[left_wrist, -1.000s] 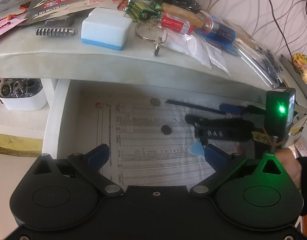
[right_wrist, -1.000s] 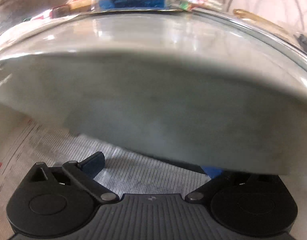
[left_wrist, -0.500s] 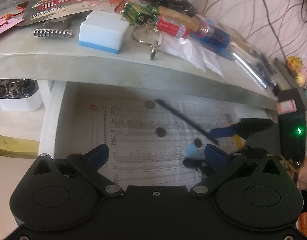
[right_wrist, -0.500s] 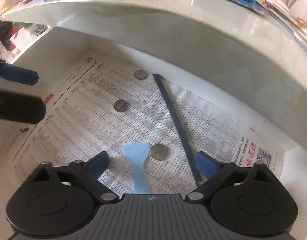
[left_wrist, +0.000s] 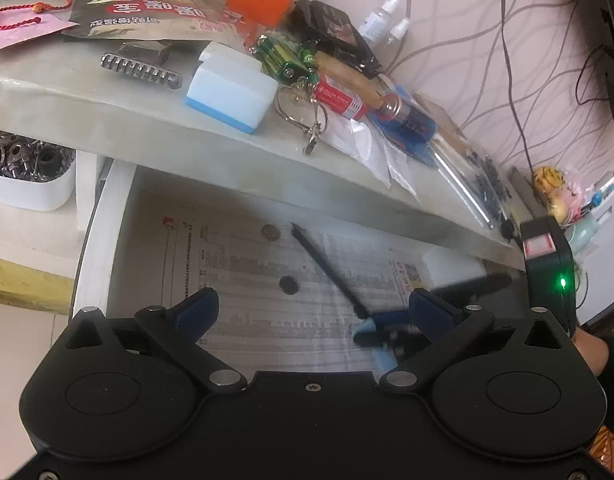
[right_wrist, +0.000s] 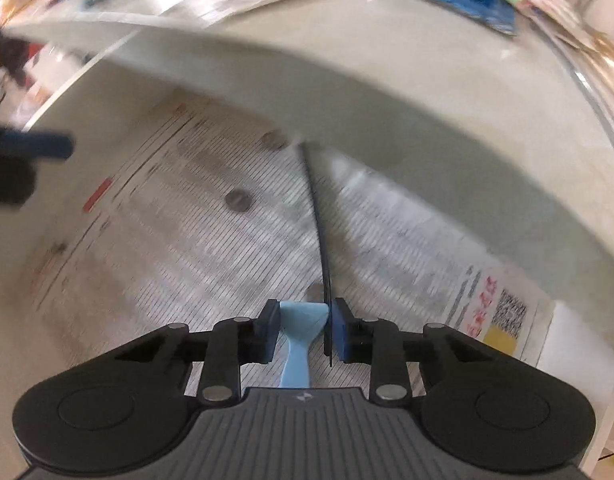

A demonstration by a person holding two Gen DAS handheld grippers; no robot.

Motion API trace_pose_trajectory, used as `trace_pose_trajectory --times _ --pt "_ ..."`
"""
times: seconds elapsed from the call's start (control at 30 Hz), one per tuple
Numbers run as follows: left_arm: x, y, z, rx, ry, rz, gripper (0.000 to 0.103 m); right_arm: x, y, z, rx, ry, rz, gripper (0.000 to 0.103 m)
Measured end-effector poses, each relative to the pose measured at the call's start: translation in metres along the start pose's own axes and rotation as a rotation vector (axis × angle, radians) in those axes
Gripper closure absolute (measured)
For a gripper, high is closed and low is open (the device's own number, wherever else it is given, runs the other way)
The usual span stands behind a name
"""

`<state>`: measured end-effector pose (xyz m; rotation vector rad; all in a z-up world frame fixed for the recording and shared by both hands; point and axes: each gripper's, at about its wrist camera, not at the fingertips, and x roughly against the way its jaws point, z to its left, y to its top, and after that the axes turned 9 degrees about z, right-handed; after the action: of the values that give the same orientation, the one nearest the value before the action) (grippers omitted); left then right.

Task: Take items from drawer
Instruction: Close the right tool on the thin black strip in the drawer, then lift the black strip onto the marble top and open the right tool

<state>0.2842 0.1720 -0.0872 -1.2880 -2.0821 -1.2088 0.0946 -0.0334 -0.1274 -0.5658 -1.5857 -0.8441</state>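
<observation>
Right jaws closing since earlier around blue scraper [right_wrist: 303, 320], black strip [right_wrist: 321, 240].

My own tongs hide the handle end of the light blue scraper [right_wrist: 303, 322], motion blurs the printed paper [right_wrist: 179, 240] lining my drawer, and the third coin [right_wrist: 315, 291] peeks half-hidden behind the scraper.

A home desk corner: beyond the left claw, a cluttered desktop [left_wrist: 47, 92] with batteries [left_wrist: 287, 64], keyring [left_wrist: 303, 116], patterned wallpaper [left_wrist: 467, 40].
</observation>
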Motion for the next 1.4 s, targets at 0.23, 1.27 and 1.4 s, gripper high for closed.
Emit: trace_pose_trajectory --times 0.23,1.27,1.4 --pt "0.002 0.001 0.004 0.014 -0.045 -0.027 0.0 0.0 0.022 -0.011 -0.011 0.064 0.063 0.067" --pt "-0.004 0.0 0.001 0.004 0.053 -0.016 0.0 0.137 -0.028 -0.018 -0.298 0.074 -0.103 0.102" --pt "-0.007 0.0 -0.001 -0.009 0.082 0.001 0.0 0.178 -0.041 -0.025 -0.339 0.043 -0.226 0.102"
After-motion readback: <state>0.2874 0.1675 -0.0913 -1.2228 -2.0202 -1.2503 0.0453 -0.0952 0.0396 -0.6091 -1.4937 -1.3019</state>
